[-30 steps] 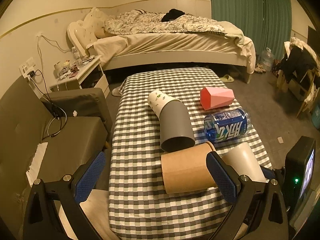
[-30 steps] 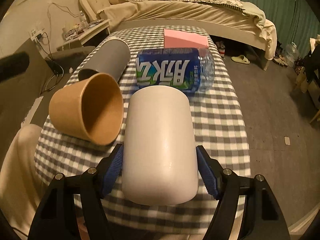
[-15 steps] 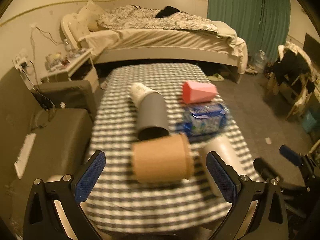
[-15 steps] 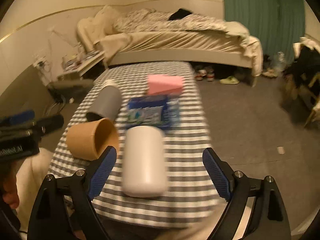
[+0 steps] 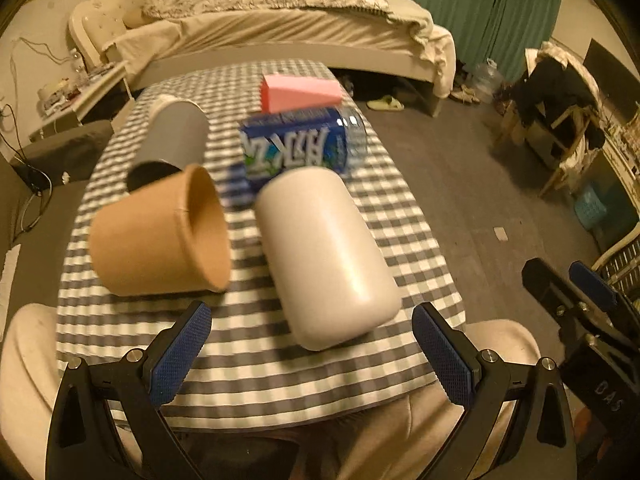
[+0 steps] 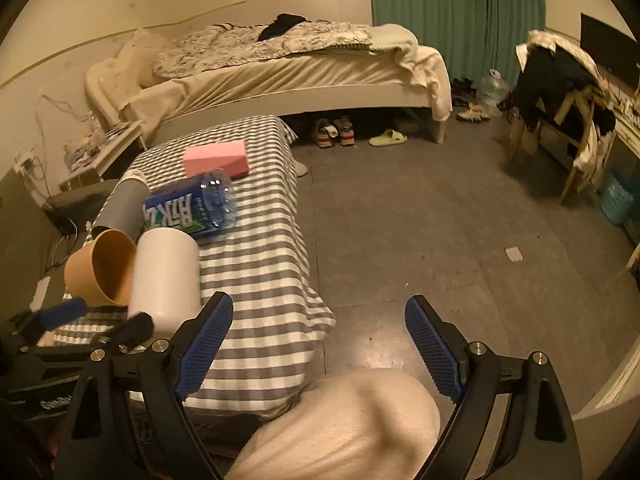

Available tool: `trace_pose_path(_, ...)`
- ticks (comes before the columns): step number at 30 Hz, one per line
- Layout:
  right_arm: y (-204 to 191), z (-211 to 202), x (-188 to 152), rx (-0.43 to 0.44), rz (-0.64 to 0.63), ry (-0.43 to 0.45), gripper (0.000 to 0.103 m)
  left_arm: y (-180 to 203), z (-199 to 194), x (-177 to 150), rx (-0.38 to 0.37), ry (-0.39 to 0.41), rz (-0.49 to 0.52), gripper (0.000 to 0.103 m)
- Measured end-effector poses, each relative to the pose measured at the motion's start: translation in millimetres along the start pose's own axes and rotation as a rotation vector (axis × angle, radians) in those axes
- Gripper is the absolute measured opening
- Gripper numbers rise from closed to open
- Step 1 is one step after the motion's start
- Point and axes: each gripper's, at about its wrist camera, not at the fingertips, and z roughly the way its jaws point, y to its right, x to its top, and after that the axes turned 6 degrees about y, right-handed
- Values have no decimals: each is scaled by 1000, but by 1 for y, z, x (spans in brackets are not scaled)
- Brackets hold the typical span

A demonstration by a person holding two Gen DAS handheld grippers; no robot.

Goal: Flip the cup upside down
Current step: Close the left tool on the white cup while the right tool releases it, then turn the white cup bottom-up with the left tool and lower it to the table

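The white cup [image 5: 326,256] lies on its side at the checked table's [image 5: 248,364] near edge, twelve o'clock of the wide-open, empty left gripper [image 5: 312,354]; it looks stiff, light and smooth, so grip across its mid-body, while the right gripper [image 6: 318,344] also gapes empty.

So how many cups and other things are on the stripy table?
Cups: 3, brown cup, white cup, grey cup
Bottles: 1, blue bottle
Boxes: 1, pink box
Total: 5
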Motion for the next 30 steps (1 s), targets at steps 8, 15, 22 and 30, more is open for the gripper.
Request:
trace_pose_path(8,19,9,-2,-4,39,-19,88,12,25,-5,-4,-59,6,102)
trace_pose_path(15,26,16,-4,-12,47,-40,88,7,48,-9,-26,-128,-16,72)
trace_pose_path(22,26,17,1,-16,37,-33,88,3,27,-3,-3,-118,80,72)
trace_pose_path(30,17,15,5,3,25,-23,88,-4,1,11,27,-48,123,69)
